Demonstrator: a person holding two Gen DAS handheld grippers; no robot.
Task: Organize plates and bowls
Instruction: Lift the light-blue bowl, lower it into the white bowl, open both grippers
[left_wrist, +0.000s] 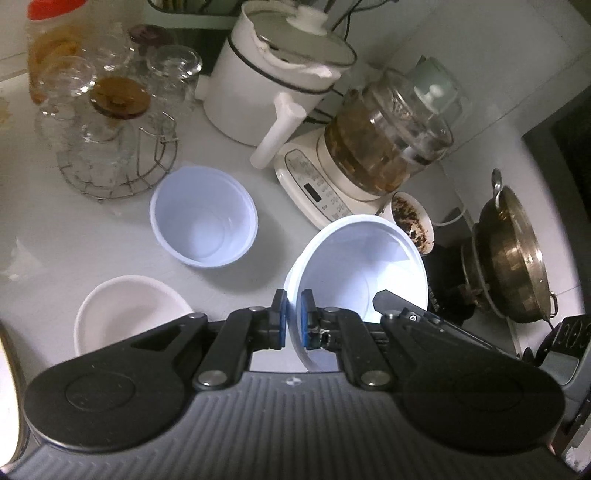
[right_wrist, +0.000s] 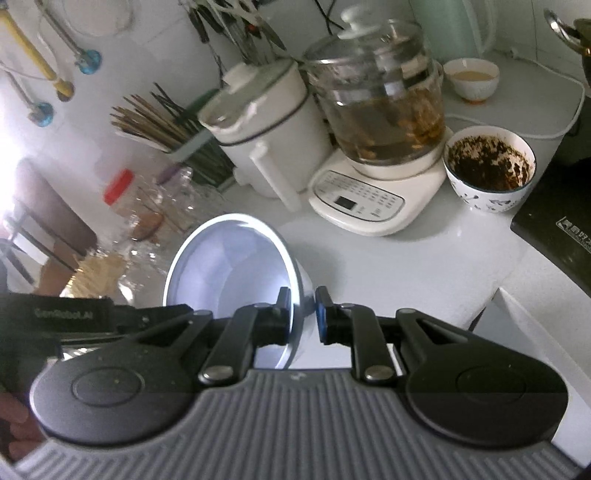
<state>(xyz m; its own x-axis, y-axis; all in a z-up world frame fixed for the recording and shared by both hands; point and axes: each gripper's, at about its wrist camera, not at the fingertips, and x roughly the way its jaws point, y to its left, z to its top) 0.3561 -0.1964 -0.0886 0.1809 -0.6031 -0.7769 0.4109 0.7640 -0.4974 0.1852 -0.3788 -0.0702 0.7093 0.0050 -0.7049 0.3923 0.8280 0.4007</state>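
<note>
A white plastic bowl (left_wrist: 369, 266) hangs tilted above the white counter (left_wrist: 74, 240), held from two sides. My left gripper (left_wrist: 293, 302) is shut on its near rim, blue pads on either side of the wall. In the right wrist view my right gripper (right_wrist: 302, 302) is shut on the opposite rim of the same bowl (right_wrist: 229, 266), one finger inside it and one outside. A second white bowl (left_wrist: 205, 218) stands upright on the counter beyond, and a third, shallower white bowl (left_wrist: 125, 314) sits at the lower left.
Behind stand a white electric pot (left_wrist: 273, 81), a glass kettle on its base (left_wrist: 388, 140) and a dirty bowl (left_wrist: 412, 221). A wire rack of glasses (left_wrist: 110, 147) is at the left, a metal pot (left_wrist: 513, 251) at the right. A black hob (right_wrist: 554, 218) lies right.
</note>
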